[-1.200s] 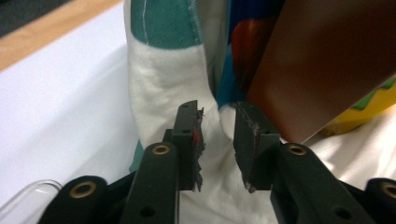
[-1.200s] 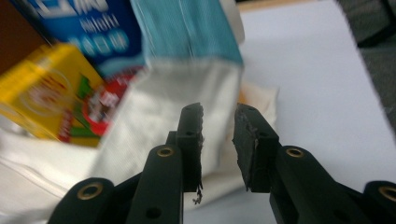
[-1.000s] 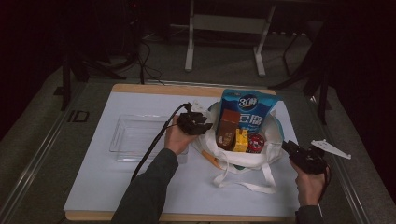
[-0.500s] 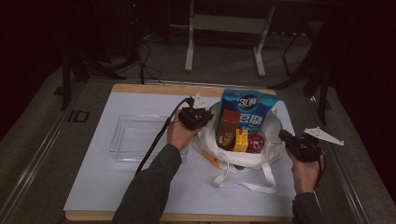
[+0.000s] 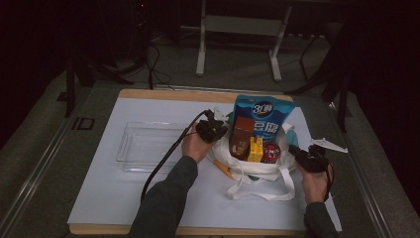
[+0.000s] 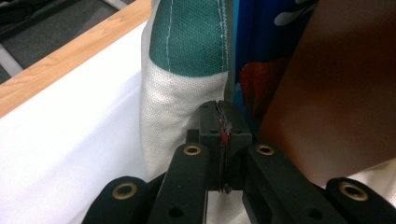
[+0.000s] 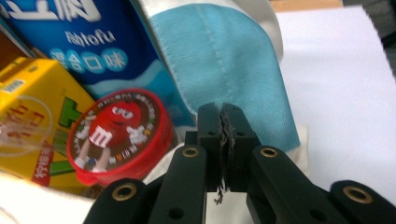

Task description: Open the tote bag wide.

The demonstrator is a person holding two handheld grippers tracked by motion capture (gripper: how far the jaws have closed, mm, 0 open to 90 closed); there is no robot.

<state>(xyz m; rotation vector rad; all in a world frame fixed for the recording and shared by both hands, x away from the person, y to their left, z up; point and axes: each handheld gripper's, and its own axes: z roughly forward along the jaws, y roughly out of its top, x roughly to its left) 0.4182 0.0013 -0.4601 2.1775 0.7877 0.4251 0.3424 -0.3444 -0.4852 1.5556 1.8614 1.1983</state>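
A: What do I have in hand over there?

B: I've got the left gripper (image 5: 214, 130) at the left rim of the white cloth tote bag (image 5: 257, 171), which sits on the white sheet (image 5: 124, 198) right of the clear plastic tray (image 5: 148, 146). Its jaws have just been closing and now pinch the bag's edge, seen close up in the left gripper view (image 6: 187, 112).

A: And the other side?

B: The right gripper (image 5: 302, 156) is at the bag's right rim. Its jaws have just been closing too and now meet, by the light blue cloth lining (image 7: 229, 70); I cannot tell whether any fabric is caught between them.

A: What's inside the bag?

B: A tall blue snack pouch (image 5: 262, 116), a brown box (image 5: 241, 136), a yellow carton (image 5: 255, 148) and a red round M&M's tin (image 7: 119, 135).
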